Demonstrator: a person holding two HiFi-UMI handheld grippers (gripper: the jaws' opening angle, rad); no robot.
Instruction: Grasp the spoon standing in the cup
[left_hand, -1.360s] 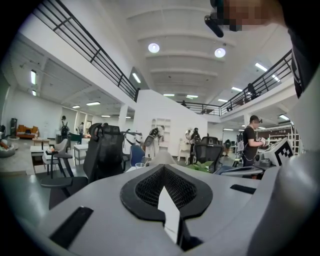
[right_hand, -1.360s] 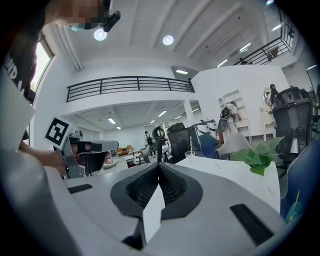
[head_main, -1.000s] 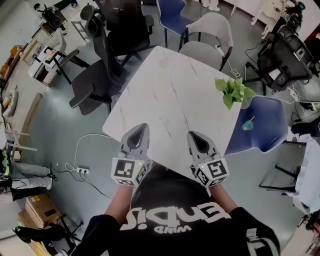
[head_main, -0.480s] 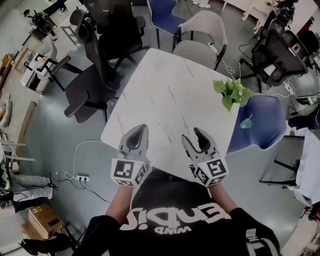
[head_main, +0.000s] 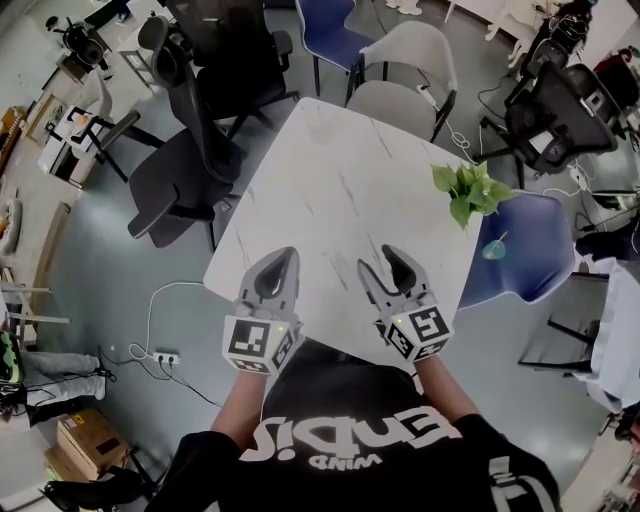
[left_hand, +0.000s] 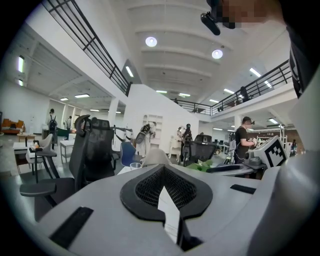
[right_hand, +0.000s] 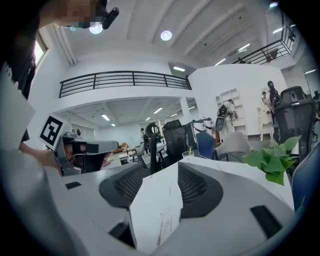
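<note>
A clear cup (right_hand: 188, 156) with a thin spoon (right_hand: 189, 149) standing in it sits at the far end of the white marble table (head_main: 340, 190). In the left gripper view the cup (left_hand: 135, 165) is small and far off. I cannot make it out in the head view. Both grippers hover over the table's near edge, well short of the cup. My left gripper (head_main: 287, 254) (left_hand: 161, 175) is shut with nothing in it. The right gripper (head_main: 380, 258) (right_hand: 162, 172) is open, with only the tabletop showing between its jaws.
A leafy green plant (head_main: 470, 190) (right_hand: 272, 157) stands at the table's right edge. A blue chair (head_main: 525, 250) with a small teal object (head_main: 495, 248) is beside it. Black office chairs (head_main: 200, 150) stand left, grey chairs (head_main: 415, 60) beyond the far side.
The right gripper's jaws have gone from shut to open. Both grippers stay near the table's front edge; the left one has barely moved.
</note>
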